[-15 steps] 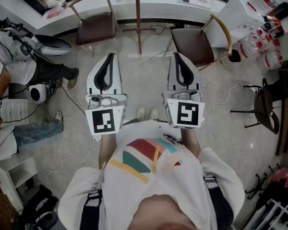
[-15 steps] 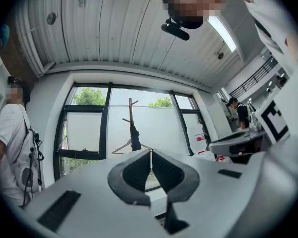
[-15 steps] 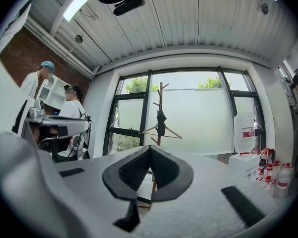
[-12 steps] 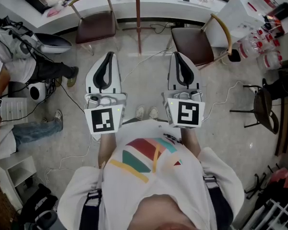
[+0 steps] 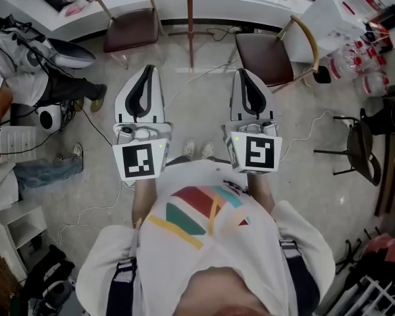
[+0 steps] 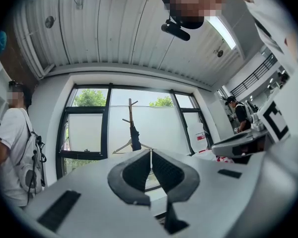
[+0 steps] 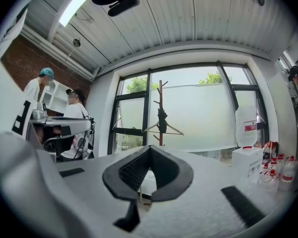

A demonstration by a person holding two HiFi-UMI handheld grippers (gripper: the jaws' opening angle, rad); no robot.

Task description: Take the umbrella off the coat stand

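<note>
Umbrella (image 7: 162, 119) is hung upright on coat stand (image 7: 160, 94), dead ahead, well apart. Left gripper (image 6: 151, 151) and right gripper (image 7: 149, 148) are closed, empty; neither is seen nearer.

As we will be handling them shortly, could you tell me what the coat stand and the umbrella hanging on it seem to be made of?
The coat stand is probably wood: its pole and pegs look reddish-brown and matt. The umbrella is likely dark fabric: it hangs furled, dull and soft-edged, though it is too small to be sure.
</note>
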